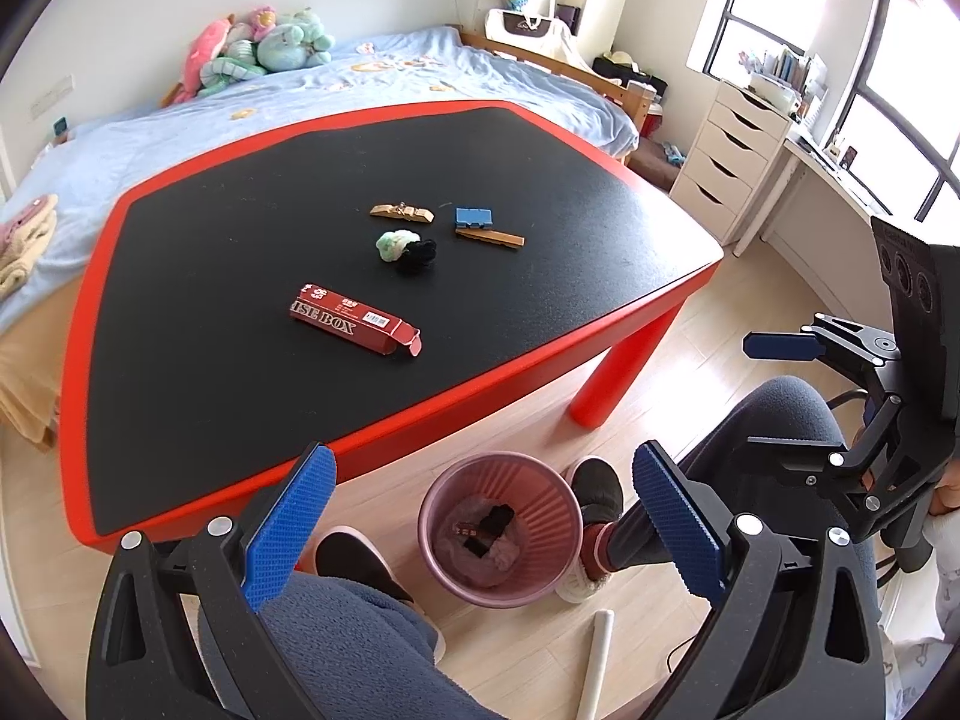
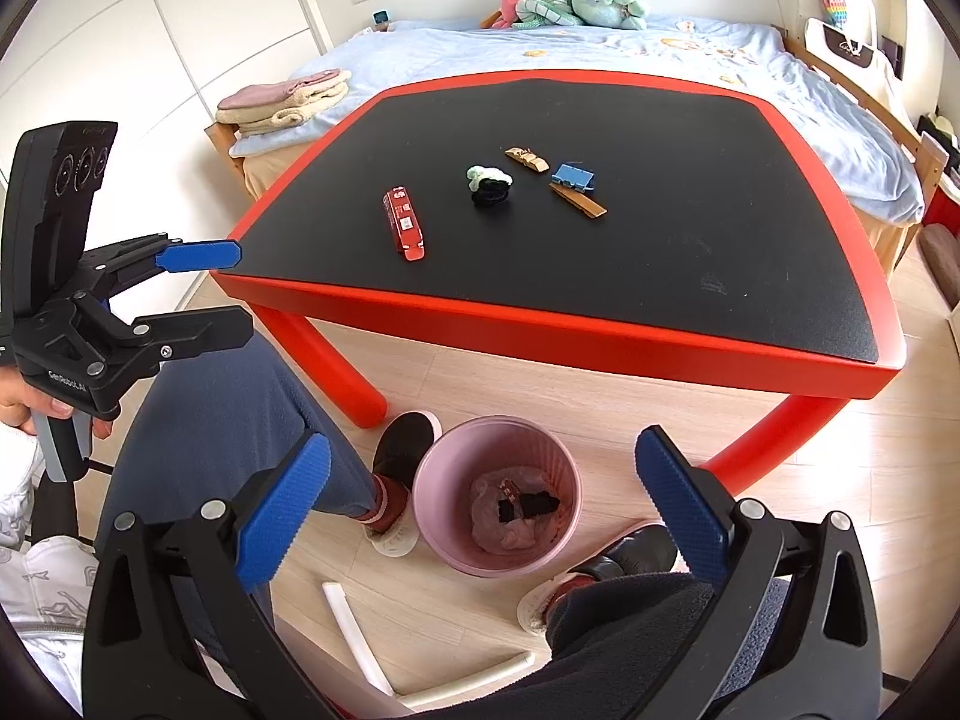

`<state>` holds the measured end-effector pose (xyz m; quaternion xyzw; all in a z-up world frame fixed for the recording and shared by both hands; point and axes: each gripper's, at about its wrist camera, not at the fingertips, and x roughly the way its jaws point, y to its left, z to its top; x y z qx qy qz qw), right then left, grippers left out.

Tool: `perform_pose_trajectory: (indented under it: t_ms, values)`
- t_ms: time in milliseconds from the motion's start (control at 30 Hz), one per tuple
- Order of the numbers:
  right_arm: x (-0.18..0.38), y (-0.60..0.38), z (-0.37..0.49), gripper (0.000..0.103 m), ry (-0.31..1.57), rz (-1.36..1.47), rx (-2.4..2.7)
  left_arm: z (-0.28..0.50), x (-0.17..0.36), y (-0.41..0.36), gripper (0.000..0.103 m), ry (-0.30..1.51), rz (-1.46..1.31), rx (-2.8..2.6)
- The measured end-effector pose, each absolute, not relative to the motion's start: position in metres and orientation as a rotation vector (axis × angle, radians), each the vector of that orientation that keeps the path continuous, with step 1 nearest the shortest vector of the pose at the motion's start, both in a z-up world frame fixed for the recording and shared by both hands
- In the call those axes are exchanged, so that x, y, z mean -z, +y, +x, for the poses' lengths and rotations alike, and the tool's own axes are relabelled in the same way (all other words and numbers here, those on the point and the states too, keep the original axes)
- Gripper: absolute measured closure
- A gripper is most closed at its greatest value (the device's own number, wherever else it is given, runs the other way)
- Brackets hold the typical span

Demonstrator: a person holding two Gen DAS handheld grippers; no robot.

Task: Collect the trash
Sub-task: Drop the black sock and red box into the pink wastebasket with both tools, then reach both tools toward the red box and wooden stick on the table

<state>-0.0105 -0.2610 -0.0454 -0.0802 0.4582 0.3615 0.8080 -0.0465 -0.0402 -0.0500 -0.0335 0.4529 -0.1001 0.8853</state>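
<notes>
Both of our grippers hang empty with their blue pads spread wide: the left gripper (image 1: 480,534) and the right gripper (image 2: 483,516) each look down past our knees at the floor, which we take to be a resting pose between pickups rather than a reach. Nearest, between our feet and just in front of the table's near edge, stands the pink bin (image 2: 432,480), upright, with a crumpled liner and a few dark scraps already lying in it; set there, it sits close under either gripper for a short drop. A white tube (image 2: 354,618) lies on the wooden floor just nearer than the bin. Beyond, on the black top of the red table (image 2: 540,312), the trash is left in a loose cluster toward the middle. The red carton (image 1: 354,318) lies closest to us, flat, its end flap open. Farther in sits a green and black wad (image 1: 407,249), then the blue clip (image 1: 474,217) just beside a tan strip (image 1: 489,237), with a second tan piece (image 1: 401,212) to the left. None touches a gripper. We judge the carton the easiest next target. The bed (image 1: 372,90) lies behind.
</notes>
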Motion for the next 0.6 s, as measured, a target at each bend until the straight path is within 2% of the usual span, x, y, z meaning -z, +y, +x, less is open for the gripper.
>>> perform_pose_trajectory:
  t_ms: [600]
  values:
    - [0.027, -0.245, 0.02, 0.003, 0.935, -0.206, -0.79, -0.012, 0.043, -0.025, 0.008, 0.977, -0.118, 0.132]
